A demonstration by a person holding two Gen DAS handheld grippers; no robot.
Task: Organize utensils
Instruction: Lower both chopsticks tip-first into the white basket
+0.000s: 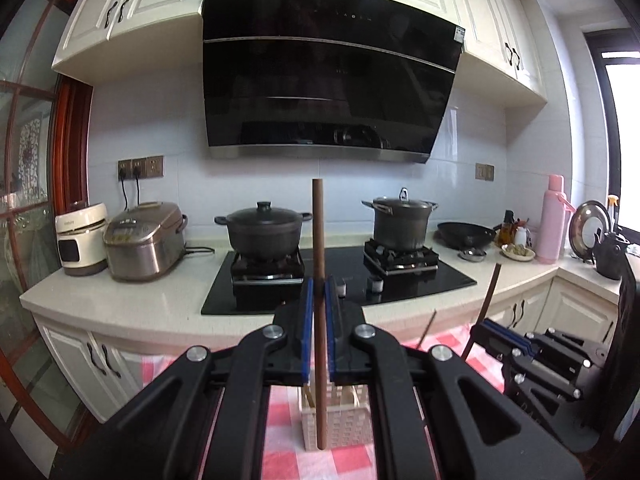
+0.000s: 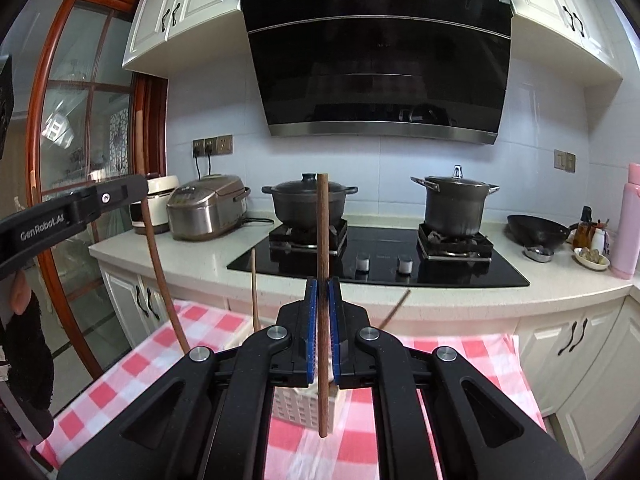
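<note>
Each gripper holds one dark brown chopstick upright. In the left wrist view, the left chopstick (image 1: 319, 280) stands vertical between the blue pads of the left gripper (image 1: 319, 300), whose jaws are closed tight on its shaft; its top end rises toward twelve o'clock in front of the stove and its lower end hangs toward six o'clock, in front of the white slotted basket (image 1: 340, 424). In the right wrist view, the right chopstick (image 2: 322, 264) is pinched the same way by the right gripper (image 2: 322, 300), jaws fully closed on it, its lower tip over the front of the same basket (image 2: 296, 404). Pale wooden utensils stand in the basket.

The basket sits on a red and white checked cloth (image 2: 160, 344). Beyond it, toward twelve o'clock, the black cooktop (image 2: 380, 256) carries a lidded black pot (image 2: 308, 200) and a steel stockpot (image 2: 454, 208), beneath a black range hood (image 2: 380, 52). At ten o'clock stands a rice cooker (image 2: 206, 212); at three o'clock a wok (image 2: 538, 230) and pink flask (image 2: 630, 220).
</note>
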